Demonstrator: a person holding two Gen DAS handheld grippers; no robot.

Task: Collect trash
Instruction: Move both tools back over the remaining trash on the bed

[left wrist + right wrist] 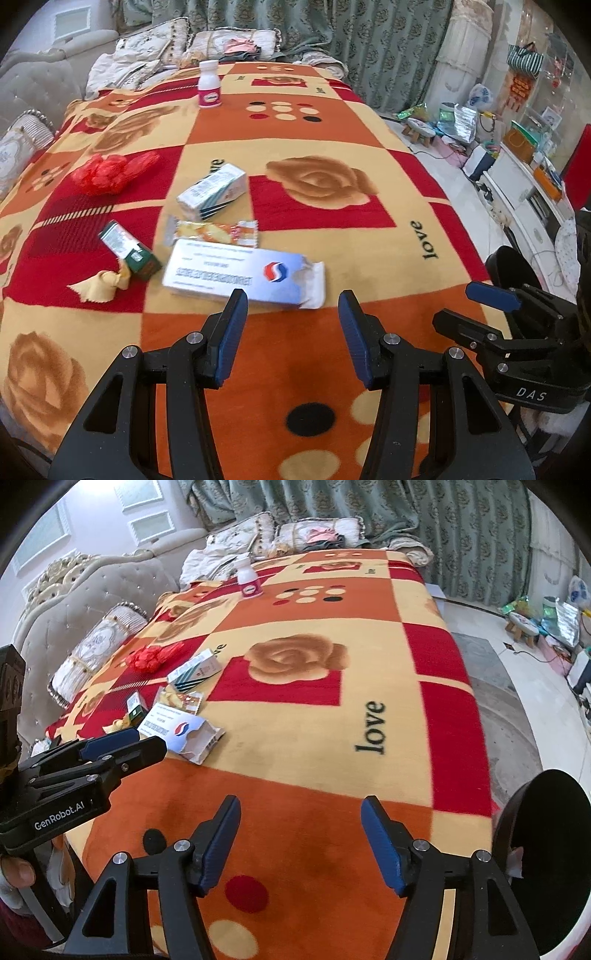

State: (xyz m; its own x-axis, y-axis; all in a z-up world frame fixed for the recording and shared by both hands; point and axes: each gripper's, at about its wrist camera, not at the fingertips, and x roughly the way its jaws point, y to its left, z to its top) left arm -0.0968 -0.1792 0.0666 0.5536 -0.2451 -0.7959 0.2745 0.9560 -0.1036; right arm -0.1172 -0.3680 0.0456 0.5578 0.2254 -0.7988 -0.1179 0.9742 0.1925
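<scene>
On the blanket (332,122) before me I count three cardboard boxes: one torn silver box (236,277), one white box (212,192) at centre, one green box (129,249) at left. One snack wrapper (218,232), one red plastic bag (107,173), one yellow wrapper (101,286), and one white bottle (209,85) at upper centre.

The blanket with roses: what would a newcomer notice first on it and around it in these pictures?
The eye falls first on the bright patterned blanket, orange, red and cream, with the word "love". Near its left side lies a cluster of litter: a torn silver box nearest the open left gripper, a crumpled red bag farther back. A white bottle stands alone at the far end.
</scene>
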